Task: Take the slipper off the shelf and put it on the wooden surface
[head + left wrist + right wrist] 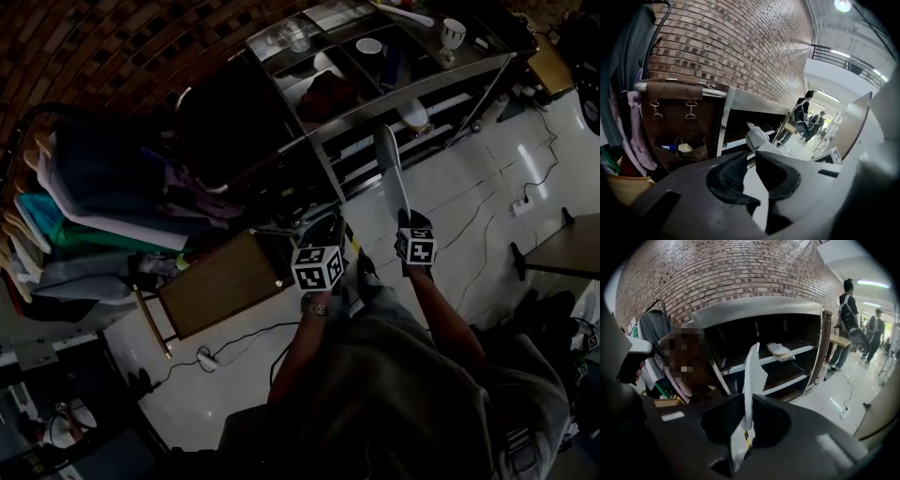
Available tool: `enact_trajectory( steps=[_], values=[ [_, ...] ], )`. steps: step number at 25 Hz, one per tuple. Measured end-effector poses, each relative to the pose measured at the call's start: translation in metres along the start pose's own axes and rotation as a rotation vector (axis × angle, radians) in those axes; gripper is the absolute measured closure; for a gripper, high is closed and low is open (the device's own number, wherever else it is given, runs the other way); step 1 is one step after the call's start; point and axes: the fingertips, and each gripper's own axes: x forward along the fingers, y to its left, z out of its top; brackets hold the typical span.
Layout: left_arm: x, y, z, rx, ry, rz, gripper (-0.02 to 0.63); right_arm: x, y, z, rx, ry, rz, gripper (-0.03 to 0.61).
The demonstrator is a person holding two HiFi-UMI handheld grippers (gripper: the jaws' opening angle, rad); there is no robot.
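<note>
Right gripper (pixel 749 417): jaws pinch thin white flat slipper (pixel 751 373) edge-on. Slipper stands upright in air, off steel shelf unit (pixel 754 306), in front of it. Second white slipper (pixel 779 349) lies on shelf board. Left gripper (pixel 750 164): jaws slightly apart, nothing between. Brown wooden surface (pixel 225 281) sits beside left gripper in head view, apart from held slipper.

Head view, v. dark: clothes rack (pixel 103 187) cut off at left edge, table (pixel 567 248) at right edge. Right gripper view: slipper (pixel 751 373) lower end partly hidden betw. right gripper (pixel 746 423) jaws. Pale thing (pixel 780 349) on shelf (pixel 806 349), centre-right, too small to tell.
</note>
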Motion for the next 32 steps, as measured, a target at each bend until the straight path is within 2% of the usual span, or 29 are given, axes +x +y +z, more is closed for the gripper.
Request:
enact_trajectory(
  steps=[4,8,12,15,21,25,26,28,30,32],
  values=[
    [-0.026,0.010,-0.011,-0.034,-0.025,0.022,0.554,-0.028,0.020,-0.035,-0.060,0.025,0.009,0.543],
    [-0.066,0.017,-0.010,-0.114,-0.121,-0.008,0.554,-0.049,0.053,-0.052,-0.121,0.022,0.033,0.543],
    [-0.135,0.042,-0.047,-0.136,-0.145,0.042,0.554,-0.070,0.106,-0.080,-0.170,0.027,0.063,0.544],
    [-0.210,0.082,-0.092,-0.170,-0.170,0.135,0.554,-0.085,0.171,-0.115,-0.228,0.041,0.120,0.543],
    [-0.368,0.164,-0.175,-0.184,-0.172,0.304,0.554,-0.127,0.352,-0.208,-0.334,0.093,0.304,0.543],
    [-0.449,0.200,-0.219,-0.270,-0.205,0.413,0.554,-0.126,0.459,-0.249,-0.408,0.140,0.446,0.543],
    [-0.461,0.207,-0.227,-0.294,-0.220,0.433,0.554,-0.117,0.479,-0.252,-0.394,0.152,0.467,0.543],
    [-0.480,0.216,-0.240,-0.333,-0.245,0.459,0.554,-0.090,0.506,-0.258,-0.292,0.182,0.475,0.543],
    [-0.494,0.221,-0.251,-0.364,-0.255,0.477,0.554,-0.058,0.522,-0.265,-0.163,0.216,0.458,0.543],
    [-0.506,0.224,-0.260,-0.382,-0.238,0.497,0.554,-0.026,0.533,-0.270,-0.095,0.247,0.434,0.543]
  ],
)
